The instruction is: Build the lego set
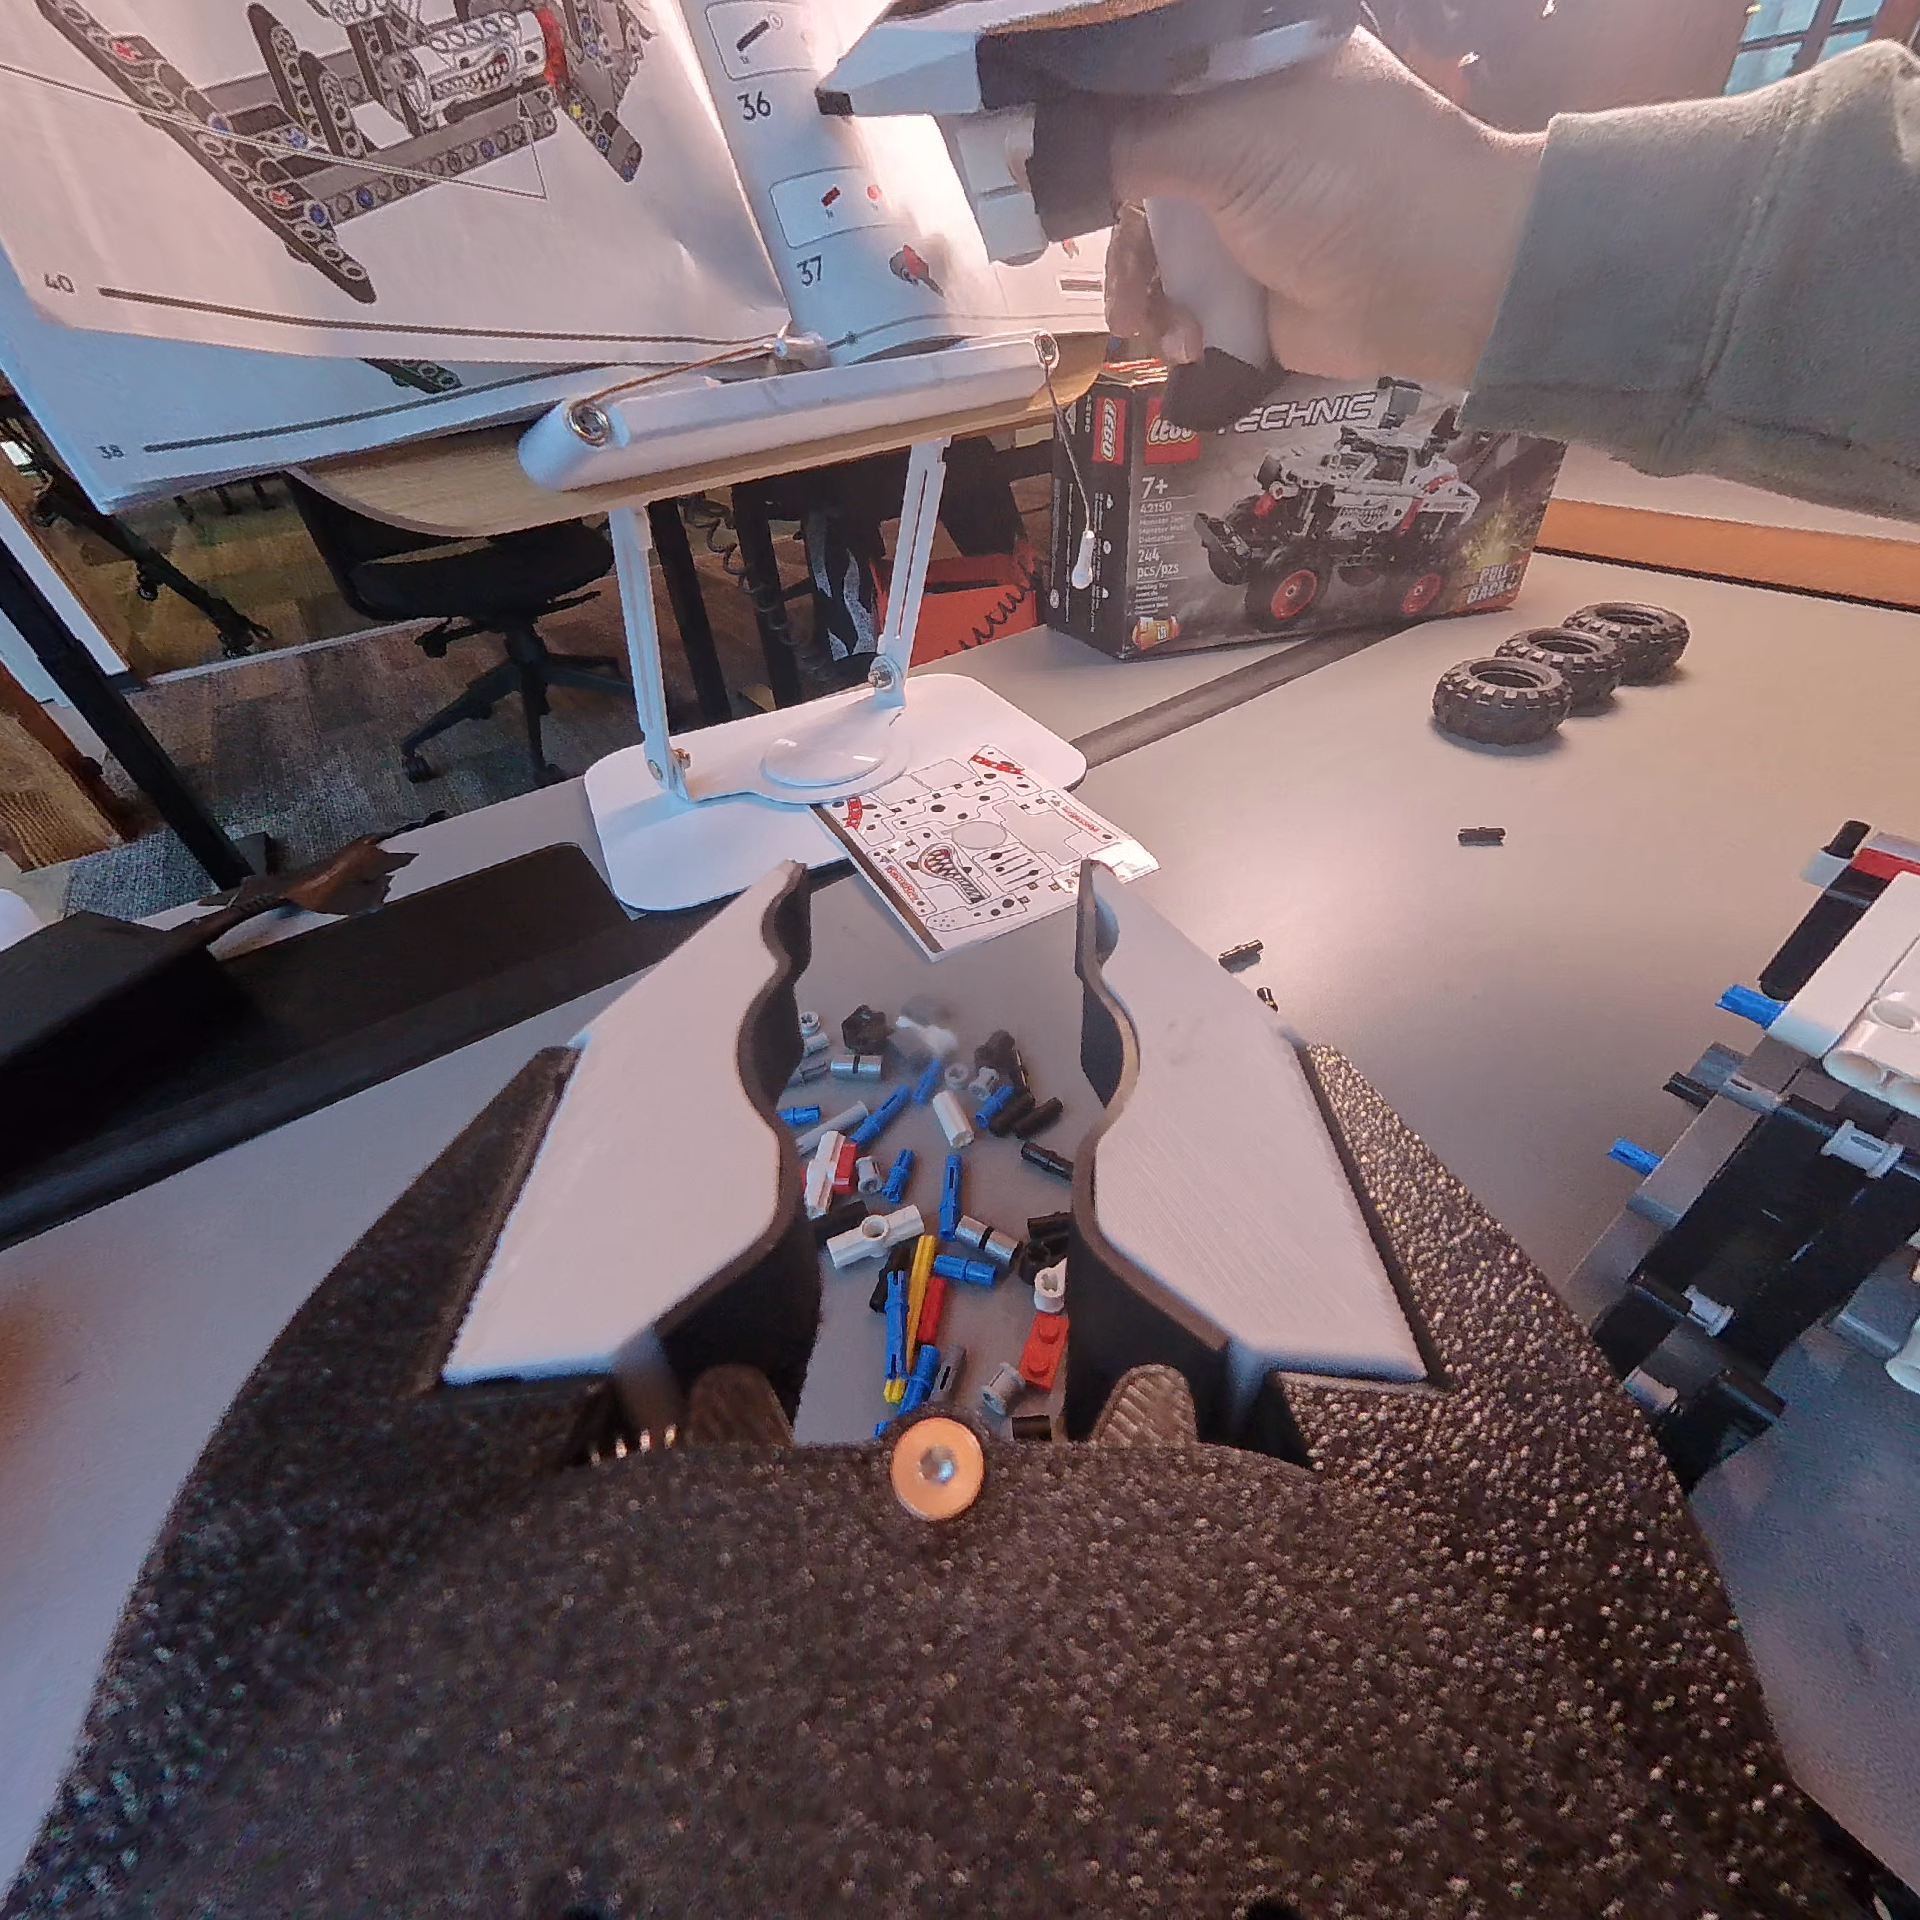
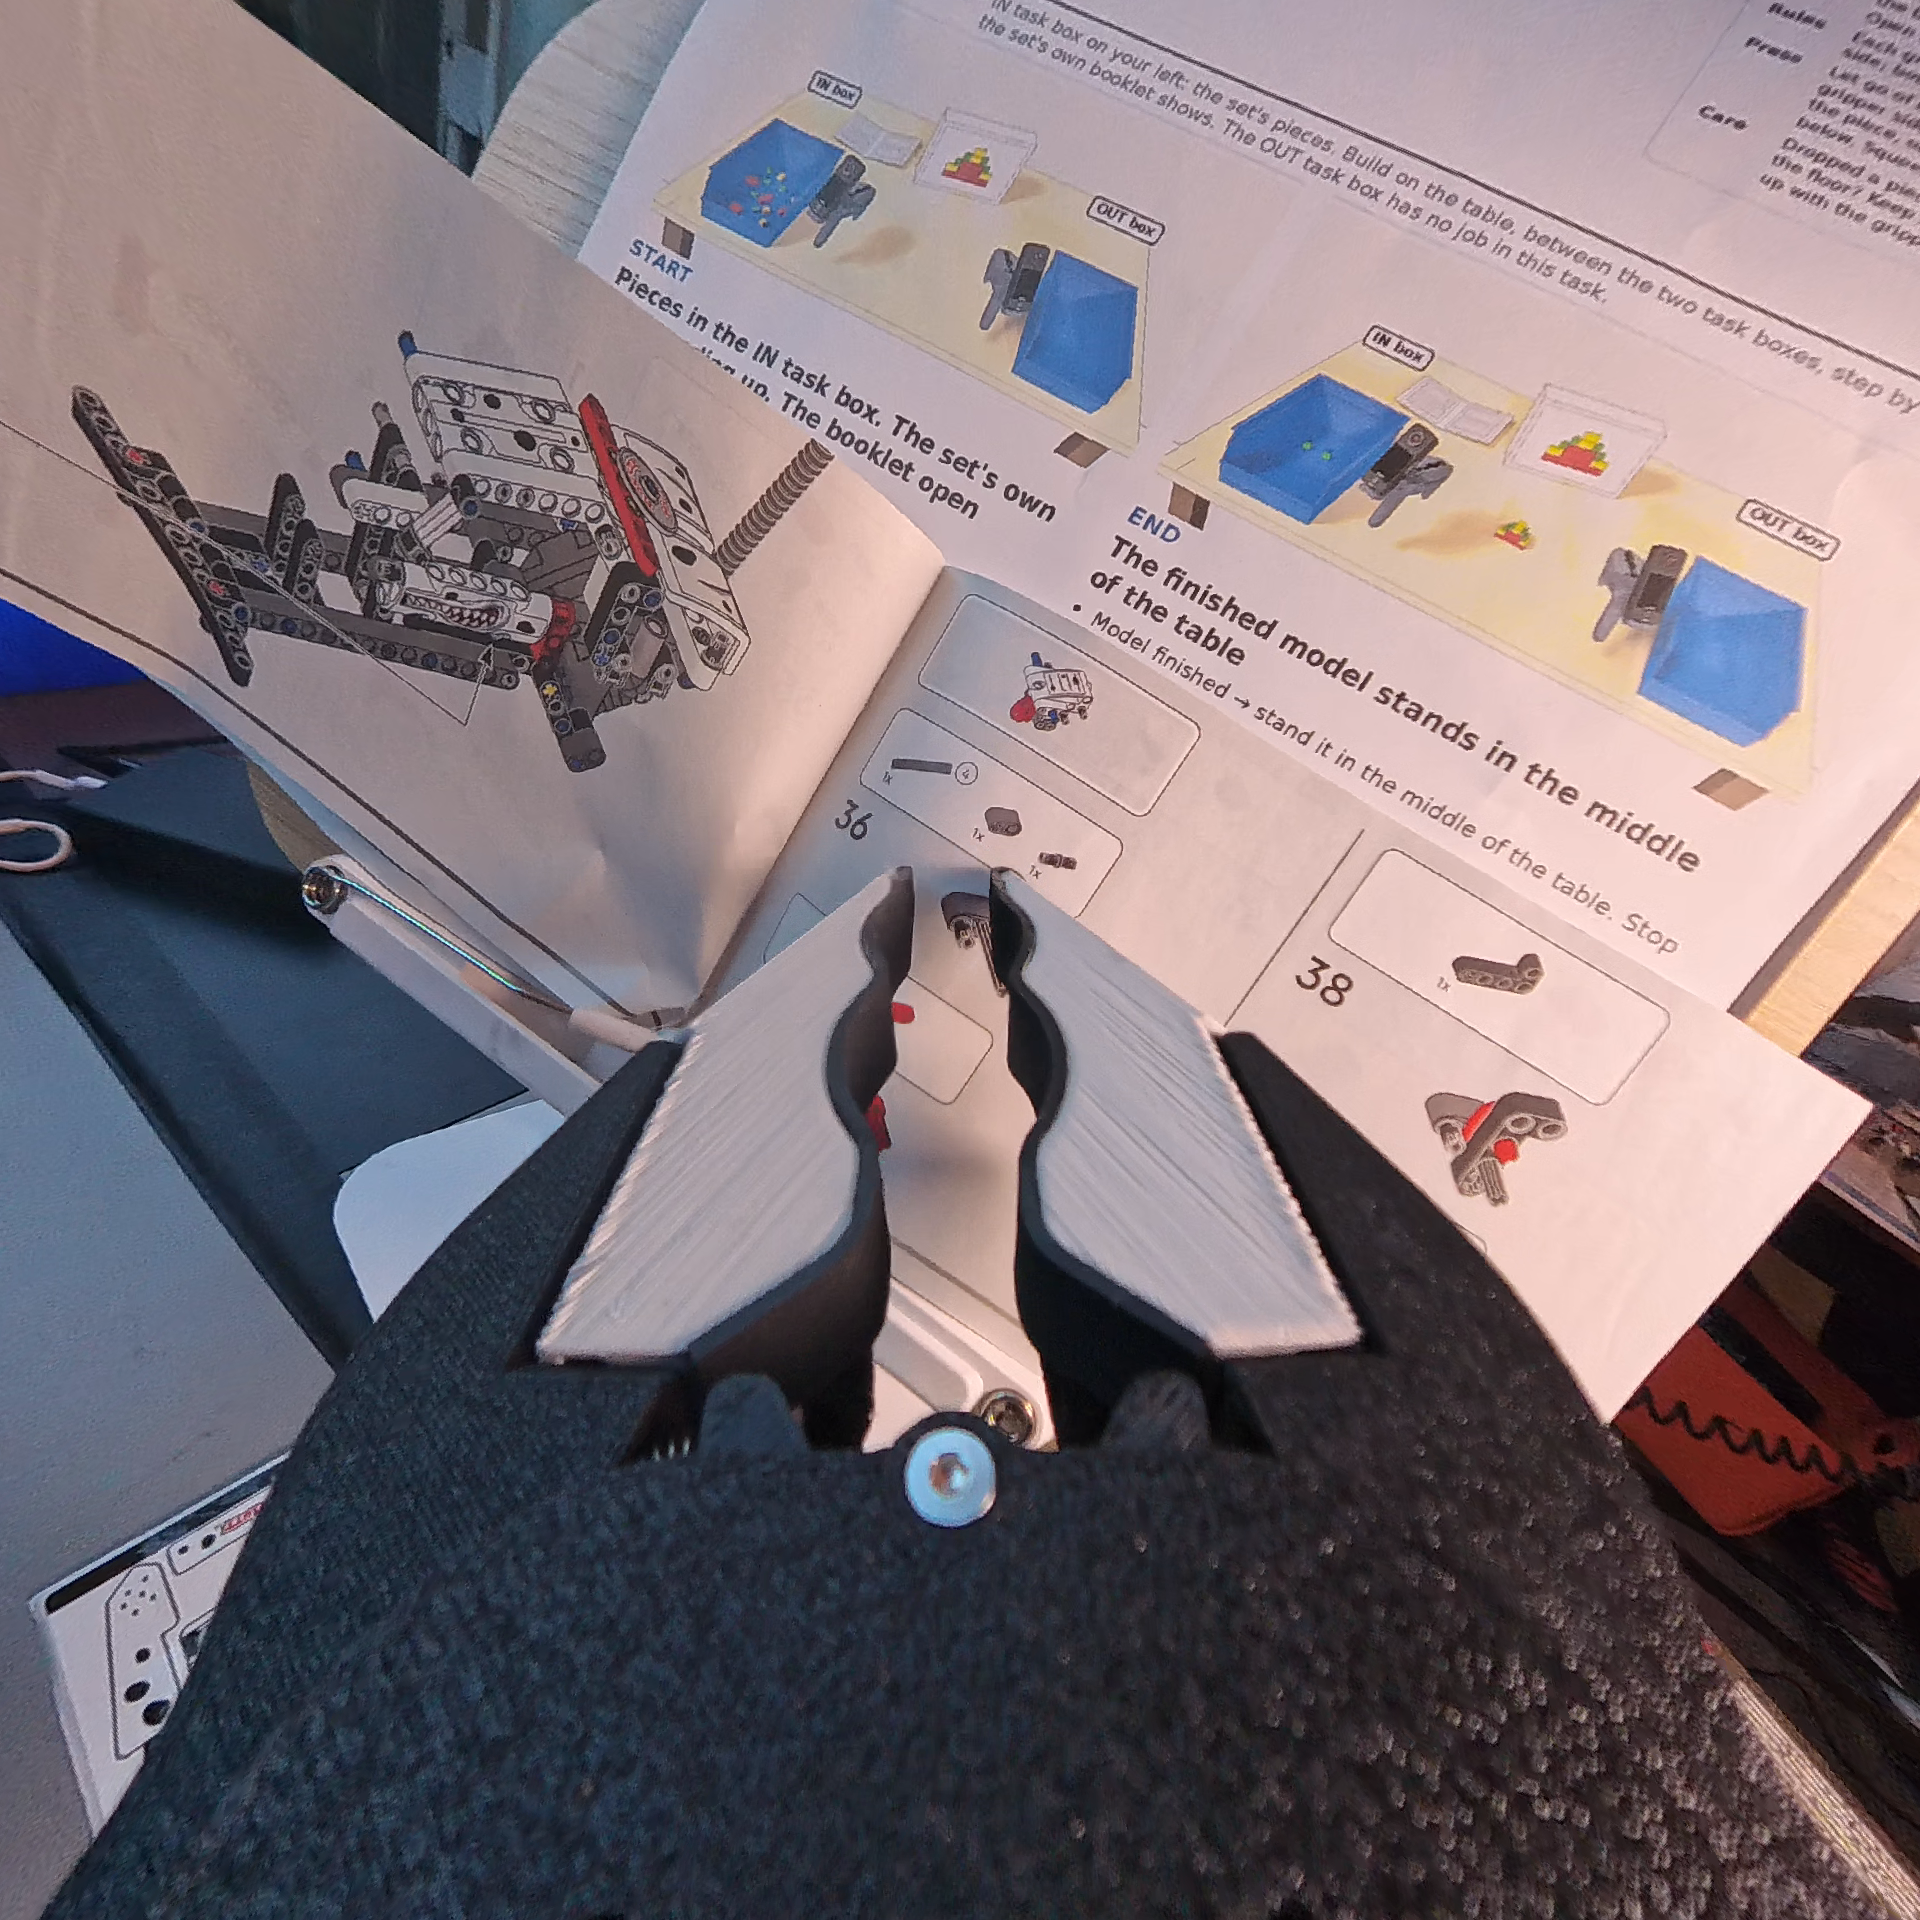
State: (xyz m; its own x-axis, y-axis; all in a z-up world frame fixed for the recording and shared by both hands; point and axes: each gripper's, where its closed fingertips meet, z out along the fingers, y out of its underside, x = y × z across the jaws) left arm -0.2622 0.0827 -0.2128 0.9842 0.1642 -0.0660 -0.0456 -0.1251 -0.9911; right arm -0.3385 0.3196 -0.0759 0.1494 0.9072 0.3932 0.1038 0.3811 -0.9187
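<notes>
Below, left tongs [image 1: 940,935] spread over loose pieces [image 1: 925,1195]; right tongs [image 2: 951,894] nearly together, empty, at booklet [image 2: 727,623].

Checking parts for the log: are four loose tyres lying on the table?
No, only three black tyres lie in a row on the table.

On the table [image 1: 1351,935] I see loose pieces [image 1: 925,1174] heaped between my left jaws. Behind them a sticker sheet [image 1: 977,852] lies against the stand [image 1: 810,769] holding the open booklet [image 1: 364,187]. The box [image 1: 1288,520] stands behind right, three tyres [image 1: 1558,670] beside it, the half-built model [image 1: 1787,1174] at right.
</notes>
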